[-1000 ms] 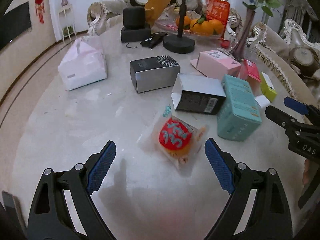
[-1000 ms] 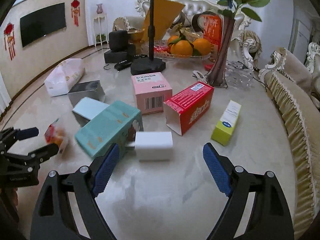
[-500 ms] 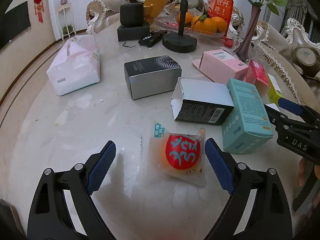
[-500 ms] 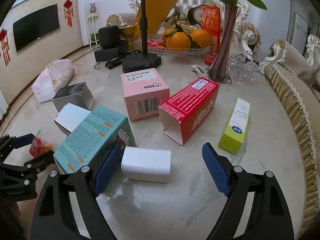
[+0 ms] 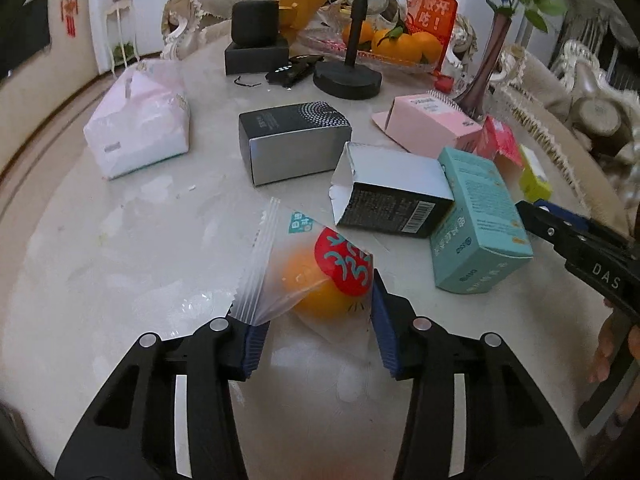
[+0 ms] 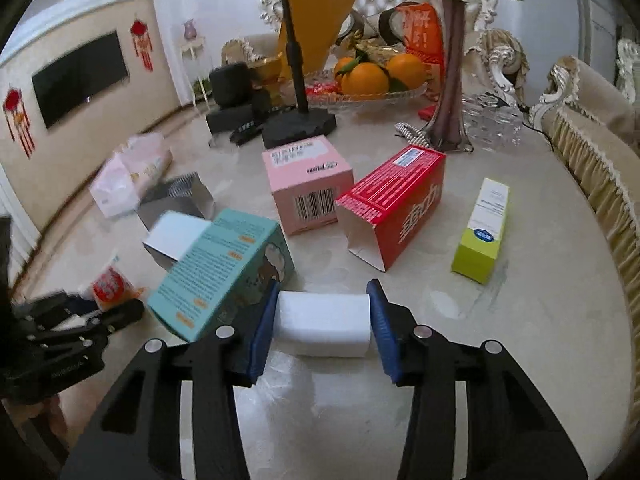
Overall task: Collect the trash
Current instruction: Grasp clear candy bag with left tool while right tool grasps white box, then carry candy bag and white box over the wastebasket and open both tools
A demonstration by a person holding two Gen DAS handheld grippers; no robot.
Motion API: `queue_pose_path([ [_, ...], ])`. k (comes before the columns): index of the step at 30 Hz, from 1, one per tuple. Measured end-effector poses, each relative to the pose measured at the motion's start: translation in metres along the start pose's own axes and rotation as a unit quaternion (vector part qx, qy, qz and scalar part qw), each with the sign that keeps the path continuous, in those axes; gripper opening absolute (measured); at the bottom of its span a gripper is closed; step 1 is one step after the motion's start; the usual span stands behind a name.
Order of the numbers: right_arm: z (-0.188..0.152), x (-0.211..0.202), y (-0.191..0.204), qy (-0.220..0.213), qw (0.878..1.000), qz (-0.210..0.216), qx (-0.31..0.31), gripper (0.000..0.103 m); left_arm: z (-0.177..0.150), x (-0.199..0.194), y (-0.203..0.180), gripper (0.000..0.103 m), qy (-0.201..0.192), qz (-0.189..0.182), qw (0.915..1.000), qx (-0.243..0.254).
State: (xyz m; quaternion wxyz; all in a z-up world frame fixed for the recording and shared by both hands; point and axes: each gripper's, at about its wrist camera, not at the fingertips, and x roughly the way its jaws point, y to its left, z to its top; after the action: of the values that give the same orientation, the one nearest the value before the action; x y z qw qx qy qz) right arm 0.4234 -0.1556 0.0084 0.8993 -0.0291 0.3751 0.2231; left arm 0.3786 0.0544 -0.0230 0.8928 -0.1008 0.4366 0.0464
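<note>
between the jaws of the left gripper (image 5: 316, 330), in the left wrist view, sits a clear snack packet (image 5: 320, 276) with a red label; the jaws have just been closing and now pinch it, its crimped edge tipped up off the marble table (image 5: 120, 240). beyond the jaws lie a black box (image 5: 390, 198) and a teal box (image 5: 480, 224).

in the right wrist view, the right gripper (image 6: 322, 326) has just been closing too; its blue pads press both ends of a white box (image 6: 323, 324). just left of the jaws is the teal box (image 6: 224, 268); ahead, a red box (image 6: 394, 204).
</note>
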Motion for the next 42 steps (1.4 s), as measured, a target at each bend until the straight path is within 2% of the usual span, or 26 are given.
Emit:
queue_pose_path([
  [7, -0.013, -0.029, -0.004, -0.004, 1.000, 0.001, 0.016, 0.042, -0.010, -0.029, 0.004, 0.046, -0.024, -0.039, 0.9989, -0.009],
  [12, -0.032, -0.080, 0.000, -0.039, 0.999, 0.027, 0.025, 0.042, -0.035, -0.076, 0.007, 0.045, -0.054, -0.073, 0.9958, 0.003],
  [15, -0.056, -0.130, 0.008, -0.069, 0.997, 0.045, 0.017, 0.043, -0.067, -0.121, 0.008, 0.045, -0.078, -0.094, 0.9922, 0.026],
  [19, -0.114, -0.198, 0.021, -0.090, 0.993, 0.074, 0.003, 0.043, -0.130, -0.183, 0.008, 0.045, -0.084, -0.129, 0.9867, 0.051],
  [23, -0.182, -0.246, 0.040, -0.066, 0.992, 0.104, 0.010, 0.043, -0.209, -0.236, -0.005, 0.045, -0.054, -0.166, 0.9812, 0.082],
  [26, -0.226, -0.261, 0.053, -0.022, 0.991, 0.128, 0.032, 0.043, -0.255, -0.248, -0.017, 0.046, -0.013, -0.184, 0.9782, 0.096],
  [28, -0.250, -0.258, 0.060, 0.015, 0.989, 0.140, 0.053, 0.043, -0.279, -0.244, -0.024, 0.045, 0.018, -0.192, 0.9770, 0.091],
  [30, -0.274, -0.245, 0.065, 0.059, 0.985, 0.144, 0.067, 0.043, -0.304, -0.223, -0.032, 0.046, 0.061, -0.202, 0.9737, 0.085],
  [34, -0.306, -0.203, 0.066, 0.121, 0.986, 0.096, 0.059, 0.043, -0.337, -0.168, -0.042, 0.046, 0.124, -0.176, 0.9713, 0.101],
  [37, -0.328, -0.158, 0.063, 0.165, 0.983, 0.054, 0.053, 0.043, -0.356, -0.124, -0.046, 0.046, 0.170, -0.152, 0.9660, 0.122],
  [40, -0.342, -0.127, 0.059, 0.198, 0.977, 0.048, 0.065, 0.043, -0.372, -0.084, -0.049, 0.046, 0.210, -0.130, 0.9597, 0.133],
  [42, -0.352, -0.116, 0.060, 0.216, 0.973, 0.039, 0.066, 0.043, -0.379, -0.069, -0.048, 0.045, 0.230, -0.133, 0.9555, 0.128],
])
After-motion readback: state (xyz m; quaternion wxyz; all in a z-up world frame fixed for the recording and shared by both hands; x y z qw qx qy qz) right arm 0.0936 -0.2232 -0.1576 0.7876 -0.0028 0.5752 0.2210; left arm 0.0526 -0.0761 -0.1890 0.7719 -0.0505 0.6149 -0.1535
